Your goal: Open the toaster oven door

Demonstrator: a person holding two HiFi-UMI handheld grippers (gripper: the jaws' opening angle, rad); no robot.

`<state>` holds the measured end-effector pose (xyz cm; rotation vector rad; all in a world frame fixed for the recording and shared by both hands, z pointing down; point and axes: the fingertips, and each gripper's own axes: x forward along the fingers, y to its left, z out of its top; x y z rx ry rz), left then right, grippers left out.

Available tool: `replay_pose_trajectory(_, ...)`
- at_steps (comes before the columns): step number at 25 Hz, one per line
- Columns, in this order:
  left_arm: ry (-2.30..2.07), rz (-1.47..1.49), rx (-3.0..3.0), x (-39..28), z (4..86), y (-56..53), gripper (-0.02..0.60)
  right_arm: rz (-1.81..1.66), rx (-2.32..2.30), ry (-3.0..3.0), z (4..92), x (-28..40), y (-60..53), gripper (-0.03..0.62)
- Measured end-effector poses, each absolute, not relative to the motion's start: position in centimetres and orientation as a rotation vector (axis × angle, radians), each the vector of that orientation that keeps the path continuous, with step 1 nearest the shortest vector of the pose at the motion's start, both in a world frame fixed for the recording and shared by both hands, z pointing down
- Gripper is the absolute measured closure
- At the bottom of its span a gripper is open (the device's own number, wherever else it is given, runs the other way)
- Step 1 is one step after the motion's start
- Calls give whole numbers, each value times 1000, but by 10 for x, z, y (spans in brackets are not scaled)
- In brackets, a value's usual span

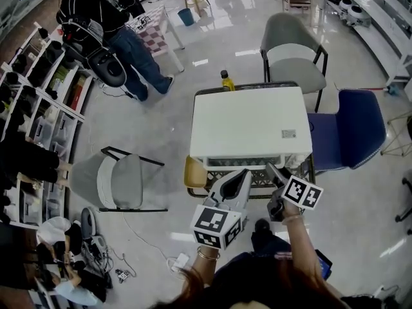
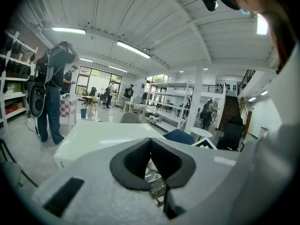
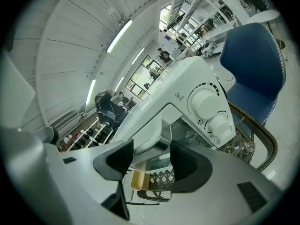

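**Right jaws astride the oven's door handle**

Toaster oven (image 1: 251, 124) sits on the table (image 1: 212, 90), door closed. Right hand-held gripper (image 3: 152, 157) is at the oven's front, jaws apart, with the door handle (image 3: 162, 137) between them. Left hand-held gripper (image 2: 151, 146) is near the oven's front-left, jaws pressed together, holding nothing.

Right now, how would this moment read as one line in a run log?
right gripper: open, jaws either side of oven door handle | left gripper: shut, empty | toaster oven: door looks shut
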<state>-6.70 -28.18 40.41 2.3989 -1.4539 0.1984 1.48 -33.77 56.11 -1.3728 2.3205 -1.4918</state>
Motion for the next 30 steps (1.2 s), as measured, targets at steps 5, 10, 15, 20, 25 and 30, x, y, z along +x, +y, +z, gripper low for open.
replay_pose_trajectory(5,-1451,190,2403,-66,402,-280,568,-1478,-1374,2340,560,15,-336,355)
replay_pose_trajectory(10,-1451,183,2405,-62,403,-274,568,-1472,-1381,2349,563,17,-332,356)
replay_pose_trajectory(15,-1446,185,2417,-62,403,-265,568,-1475,-1388,2367,566,18,-325,356)
replay_pose_trajectory(20,-1455,174,2408,-66,399,-256,568,-1487,-1390,2394,565,15,-313,356)
replay_pose_trajectory(25,-1458,163,2408,-62,399,-247,568,-1480,-1408,2409,570,18,-303,355)
replay_pose_trajectory(30,-1458,160,2409,-60,397,-233,568,-1454,-1445,2447,572,20,-289,355)
